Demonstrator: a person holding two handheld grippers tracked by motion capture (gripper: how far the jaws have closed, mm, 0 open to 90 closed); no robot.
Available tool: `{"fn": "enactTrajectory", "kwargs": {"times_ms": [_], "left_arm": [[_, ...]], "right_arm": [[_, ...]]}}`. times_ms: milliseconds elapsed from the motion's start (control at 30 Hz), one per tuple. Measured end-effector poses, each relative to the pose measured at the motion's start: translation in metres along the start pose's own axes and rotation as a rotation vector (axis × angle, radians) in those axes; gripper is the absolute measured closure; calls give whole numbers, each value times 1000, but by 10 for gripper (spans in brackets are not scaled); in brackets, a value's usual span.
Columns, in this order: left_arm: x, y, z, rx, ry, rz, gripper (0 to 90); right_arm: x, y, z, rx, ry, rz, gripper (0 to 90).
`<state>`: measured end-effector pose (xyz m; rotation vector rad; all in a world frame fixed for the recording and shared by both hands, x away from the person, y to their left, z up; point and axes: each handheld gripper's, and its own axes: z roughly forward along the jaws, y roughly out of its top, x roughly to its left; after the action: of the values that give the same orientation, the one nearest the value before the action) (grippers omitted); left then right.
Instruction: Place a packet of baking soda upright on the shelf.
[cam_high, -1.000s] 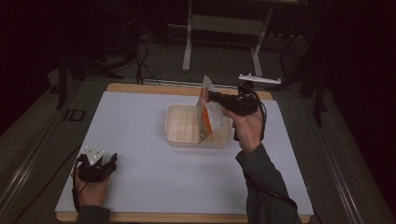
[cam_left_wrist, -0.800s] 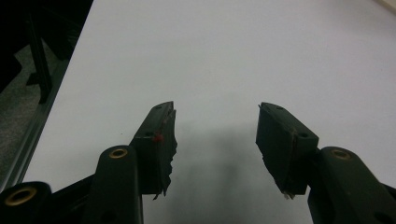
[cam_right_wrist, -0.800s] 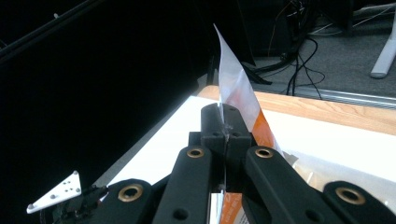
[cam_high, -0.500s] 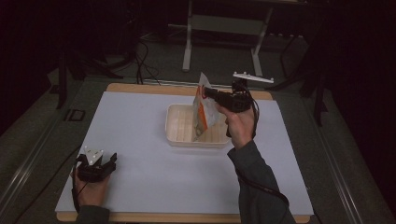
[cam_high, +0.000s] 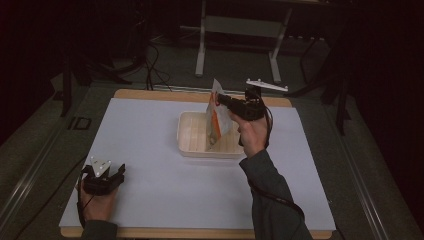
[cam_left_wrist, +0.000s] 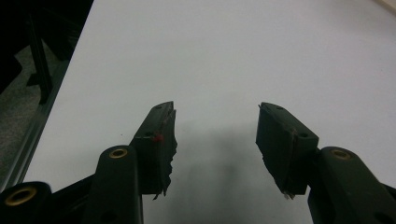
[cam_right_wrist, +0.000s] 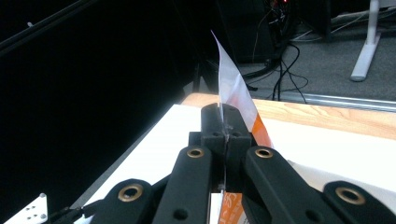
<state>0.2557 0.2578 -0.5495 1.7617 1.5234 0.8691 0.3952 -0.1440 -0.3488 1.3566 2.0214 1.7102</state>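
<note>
Two tongs going here: the right tongs are pinching the top edge of a white and orange packet, jaws pressed tight on it, so it hangs upright with its bottom end down in the pale tray mid-tabletop. The left tongs sit spread wide with nothing in them, parked low at the near left corner.

Nothing legible is showing: the print on the orange-and-white packet is staying too blurred to read.
</note>
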Motion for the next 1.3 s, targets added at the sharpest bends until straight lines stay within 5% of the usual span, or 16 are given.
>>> {"fn": "enactTrajectory", "kwargs": {"times_ms": [600, 1300], "left_arm": [[0, 0, 0, 0, 0, 1, 468], [0, 0, -1, -3, -3, 0, 468]], "right_arm": [[0, -7, 11, -2, -15, -1, 900], [-3, -15, 14, -31, -93, 49, 900]]}}
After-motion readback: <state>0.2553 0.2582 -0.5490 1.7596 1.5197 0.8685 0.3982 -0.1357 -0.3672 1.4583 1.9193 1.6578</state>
